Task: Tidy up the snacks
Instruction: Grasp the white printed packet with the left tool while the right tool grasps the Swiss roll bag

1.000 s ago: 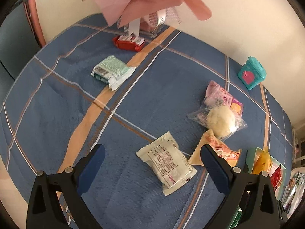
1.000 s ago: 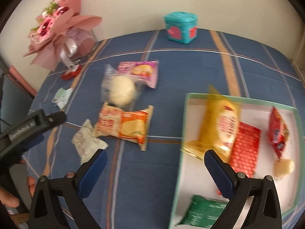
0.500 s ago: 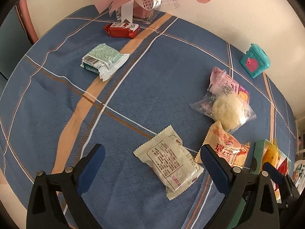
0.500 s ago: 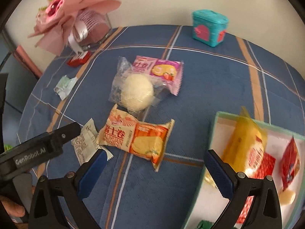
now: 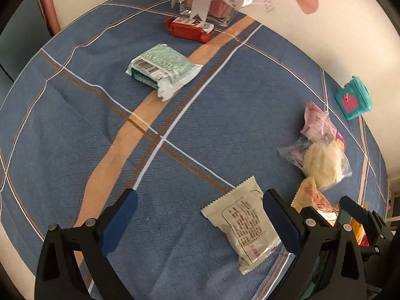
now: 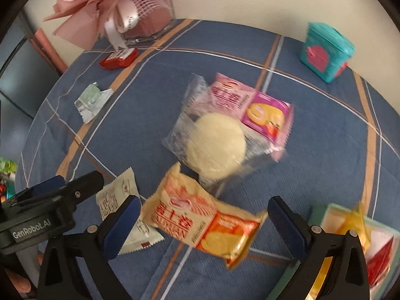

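Right gripper: the right gripper [image 6: 202, 221] is spread wide and holds nothing; it has swung away from the tray since a second ago and now hangs over the orange-and-cream foil snack packet [image 6: 203, 221], which lies flat between its jaws, though contact cannot be told.
Left gripper: the left gripper [image 5: 197, 216] is also wide open and empty; the cream printed snack packet [image 5: 246, 225] lies just inside its right finger, nearer than half a second ago.
Just beyond: the clear bag with a pale round bun [image 6: 216, 147] overlaps the pink-and-purple foil packet [image 6: 252, 107], and the bun bag's near edge touches the orange packet.
Farther out: a mint-green wrapped packet [image 5: 161, 70] and a red wrapped bar [image 5: 190, 27] lie apart toward the pink paper-wrapped bouquet [image 6: 112, 5]; a teal box with a pink patch [image 6: 325, 52] stands by the wall.
Surface: all rest on the desk under a blue plaid cloth [image 5: 225, 115].
Tray: the green-rimmed tray [image 6: 317, 212] sits at the right gripper's right, with yellow and red packets in it.
Meaning: the last drop-off looks done; six snacks remain loose, and each gripper seems lined up on its next pick.
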`<state>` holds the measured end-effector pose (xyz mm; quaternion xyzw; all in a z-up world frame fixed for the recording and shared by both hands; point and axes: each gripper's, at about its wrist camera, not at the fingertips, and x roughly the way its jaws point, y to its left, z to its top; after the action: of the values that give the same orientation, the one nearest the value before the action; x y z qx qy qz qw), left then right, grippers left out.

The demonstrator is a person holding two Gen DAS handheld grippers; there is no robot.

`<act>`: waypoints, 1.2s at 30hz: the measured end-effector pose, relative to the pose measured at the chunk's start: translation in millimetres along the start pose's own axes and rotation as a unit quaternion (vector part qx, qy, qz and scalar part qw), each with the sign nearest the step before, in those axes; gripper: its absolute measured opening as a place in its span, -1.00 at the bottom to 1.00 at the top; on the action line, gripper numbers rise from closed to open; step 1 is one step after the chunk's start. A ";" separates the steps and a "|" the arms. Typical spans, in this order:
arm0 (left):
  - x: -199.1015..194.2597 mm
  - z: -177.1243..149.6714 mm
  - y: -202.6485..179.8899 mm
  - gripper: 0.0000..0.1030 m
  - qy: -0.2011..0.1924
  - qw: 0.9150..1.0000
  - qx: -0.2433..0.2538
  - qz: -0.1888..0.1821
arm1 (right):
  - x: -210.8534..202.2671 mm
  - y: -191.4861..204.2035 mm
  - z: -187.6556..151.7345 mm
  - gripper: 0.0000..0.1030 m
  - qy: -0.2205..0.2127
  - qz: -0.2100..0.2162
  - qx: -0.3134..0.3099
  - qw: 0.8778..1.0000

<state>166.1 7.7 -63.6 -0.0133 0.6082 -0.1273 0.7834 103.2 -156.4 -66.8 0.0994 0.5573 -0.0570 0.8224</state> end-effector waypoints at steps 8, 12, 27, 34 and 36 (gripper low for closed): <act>11.3 0.8 -5.7 0.94 0.019 1.000 0.000 -0.001 | 9.1 6.9 -5.7 0.94 0.020 0.021 -0.006 1.000; 15.1 -2.7 -13.4 0.94 0.031 0.999 0.004 -0.013 | 8.6 5.2 -16.9 0.81 0.029 0.010 -0.002 1.000; 37.4 -14.1 -57.5 0.94 0.052 0.996 0.069 0.011 | 0.8 -12.0 -64.4 0.07 0.027 -0.021 0.050 0.998; 41.4 -27.0 -75.4 0.94 0.053 0.994 0.097 0.020 | -4.4 -5.6 -78.2 -0.04 0.029 -0.038 0.067 0.997; 39.7 -30.7 -76.9 0.87 0.054 0.993 0.102 0.020 | -5.8 -4.9 -81.3 -0.07 0.029 -0.038 0.074 0.996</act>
<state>131.6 -71.1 -95.7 0.0859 0.6333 -0.1732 0.7494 26.5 -142.9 -91.2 0.1402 0.5788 -0.1268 0.7933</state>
